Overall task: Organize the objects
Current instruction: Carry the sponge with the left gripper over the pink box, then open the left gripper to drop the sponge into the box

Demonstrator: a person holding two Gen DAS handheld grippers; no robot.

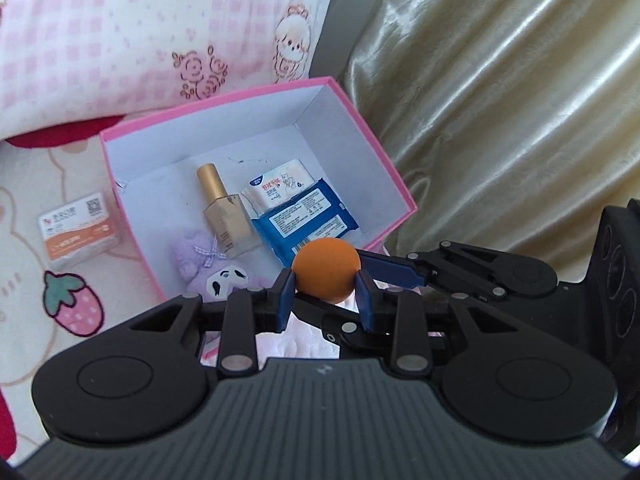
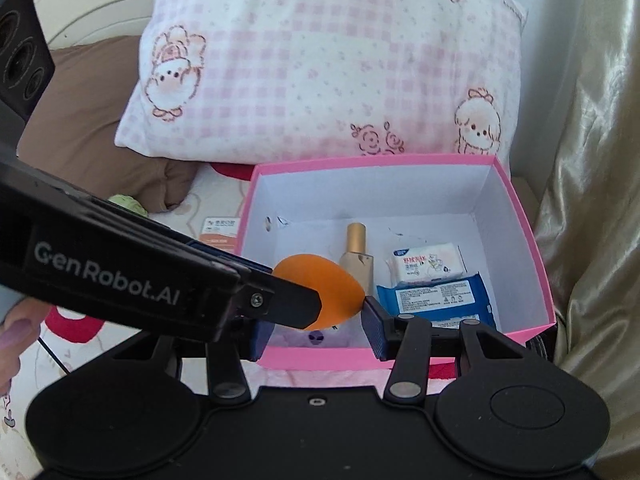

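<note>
Sponge: orange makeup sponge (image 1: 325, 270) pinched in left gripper (image 1: 325, 300), hanging over the pink box (image 1: 394, 168) near its 6 o'clock wall.
Right gripper: (image 2: 316, 330) jaws parted, nothing held.
Inside: gold bottle (image 1: 224, 216), blue wipes pack (image 1: 304, 220), purple plush (image 1: 208, 264).
Advice: carry toward 12 o'clock, release over bare floor.

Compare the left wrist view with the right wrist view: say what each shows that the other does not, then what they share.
Only the left wrist view shows the strawberry print on the bedding and the purple plush plainly, in the box's near corner. Only the right wrist view shows a brown cushion and a fingertip at the left edge. Both show the pink box holding the gold bottle, white tissue pack and blue wipes pack, the orange sponge clamped in the left gripper, and the orange-and-white carton outside the box.
</note>
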